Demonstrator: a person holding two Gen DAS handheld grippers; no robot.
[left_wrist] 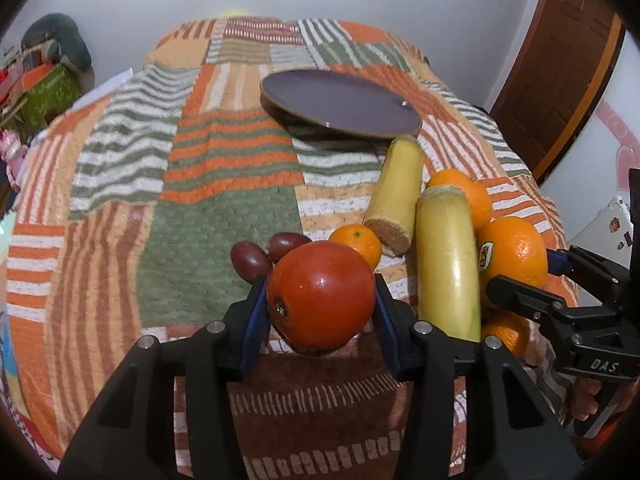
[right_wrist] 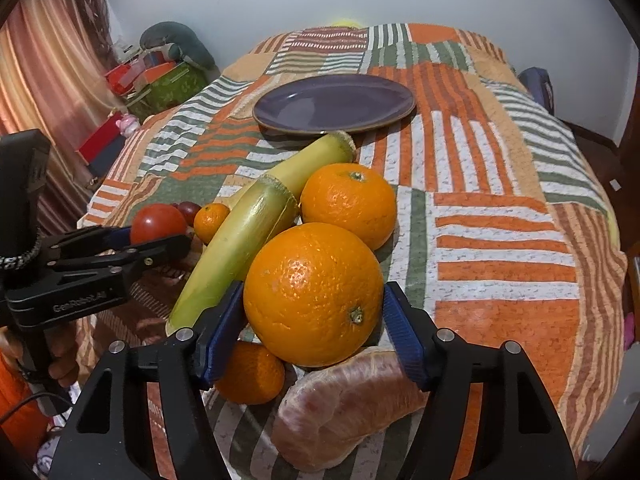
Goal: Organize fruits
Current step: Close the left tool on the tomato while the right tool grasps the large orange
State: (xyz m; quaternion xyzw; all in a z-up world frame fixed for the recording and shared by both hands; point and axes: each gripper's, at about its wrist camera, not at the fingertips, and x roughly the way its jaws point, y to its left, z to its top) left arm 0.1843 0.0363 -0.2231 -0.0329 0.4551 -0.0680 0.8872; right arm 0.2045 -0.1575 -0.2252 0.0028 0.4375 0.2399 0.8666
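— What's crowding the fruit?

— My left gripper (left_wrist: 320, 304) has its blue pads pressed on the tomato (left_wrist: 320, 294); two grapes (left_wrist: 252, 260) and a mandarin (left_wrist: 356, 244) sit just behind. My right gripper (right_wrist: 314, 320) clamps the big orange (right_wrist: 314, 294), a yellow-green stalk piece (right_wrist: 232, 256) leaning against its left.

— And the surface?

— A striped patchwork blanket (right_wrist: 500, 208), with an empty purple plate (right_wrist: 336, 102) further back. Only the right view shows the wrapped pinkish sausage-shaped thing (right_wrist: 344, 408) and a second mandarin (right_wrist: 252, 376) under the orange.
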